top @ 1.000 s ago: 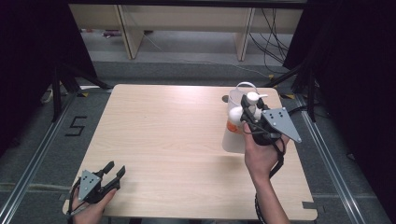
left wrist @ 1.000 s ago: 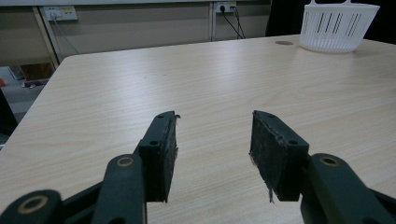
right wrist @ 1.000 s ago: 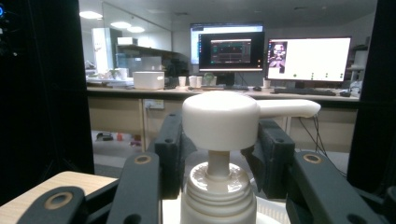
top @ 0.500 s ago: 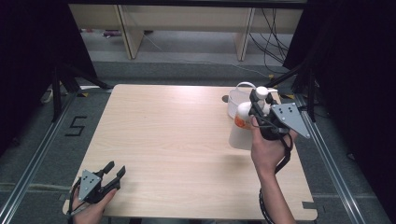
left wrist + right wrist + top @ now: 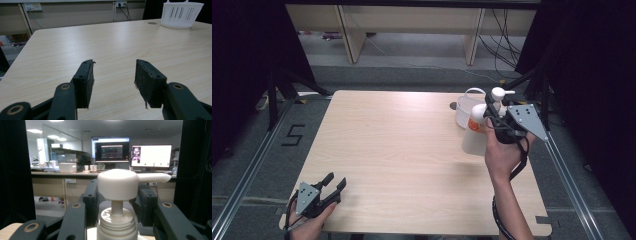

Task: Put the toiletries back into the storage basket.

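white pump bottle (image 5: 476,131) held aloft at the table's (image 5: 402,150) 3 o'clock edge, just by the white basket (image 5: 464,107). rigid plastic, smooth, top-heavy; best gripped at the neck. right gripper (image 5: 117,202) clamped there. left gripper (image 5: 113,75) wide, empty, at 7 o'clock.

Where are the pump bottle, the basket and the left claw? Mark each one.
Pump bottle (image 5: 473,142), high view, on its white body below the orange label.
Basket (image 5: 180,14), left gripper view, on its slotted white wall.
Left claw (image 5: 335,182), high view, midway between its two black fingertips.
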Motion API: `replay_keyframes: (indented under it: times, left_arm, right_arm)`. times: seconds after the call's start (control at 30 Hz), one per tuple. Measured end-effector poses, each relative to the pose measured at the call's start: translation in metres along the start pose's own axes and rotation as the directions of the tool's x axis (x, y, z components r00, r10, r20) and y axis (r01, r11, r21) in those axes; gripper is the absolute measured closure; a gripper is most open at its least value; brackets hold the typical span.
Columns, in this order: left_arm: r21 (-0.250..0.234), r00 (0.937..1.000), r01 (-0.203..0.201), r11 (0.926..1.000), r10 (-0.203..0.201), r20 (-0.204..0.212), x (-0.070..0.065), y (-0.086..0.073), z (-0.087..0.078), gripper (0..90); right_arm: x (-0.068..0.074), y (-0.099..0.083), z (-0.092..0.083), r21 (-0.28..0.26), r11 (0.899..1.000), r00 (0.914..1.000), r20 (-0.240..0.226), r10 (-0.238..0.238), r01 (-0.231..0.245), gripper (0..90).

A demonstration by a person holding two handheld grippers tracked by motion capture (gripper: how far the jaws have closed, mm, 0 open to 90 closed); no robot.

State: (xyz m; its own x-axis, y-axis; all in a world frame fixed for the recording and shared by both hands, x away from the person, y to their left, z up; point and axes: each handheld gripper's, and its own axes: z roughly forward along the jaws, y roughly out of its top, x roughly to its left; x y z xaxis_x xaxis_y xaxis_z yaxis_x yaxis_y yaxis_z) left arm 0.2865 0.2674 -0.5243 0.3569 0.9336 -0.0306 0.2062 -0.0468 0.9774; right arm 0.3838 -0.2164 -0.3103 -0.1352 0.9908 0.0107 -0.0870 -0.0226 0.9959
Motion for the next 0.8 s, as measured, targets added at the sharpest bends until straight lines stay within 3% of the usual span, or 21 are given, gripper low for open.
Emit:
replay_keyframes:
  times: [0.8]
  left_arm:
    - [-0.004, 1.0000, -0.005, 1.0000, 0.005, 0.000, -0.001, 0.000, 0.000, 47.7]
  right_arm:
    - [-0.013, 0.013, 0.020, -0.018, 1.000, 0.9998, 0.017, -0.009, 0.010, 60.4]
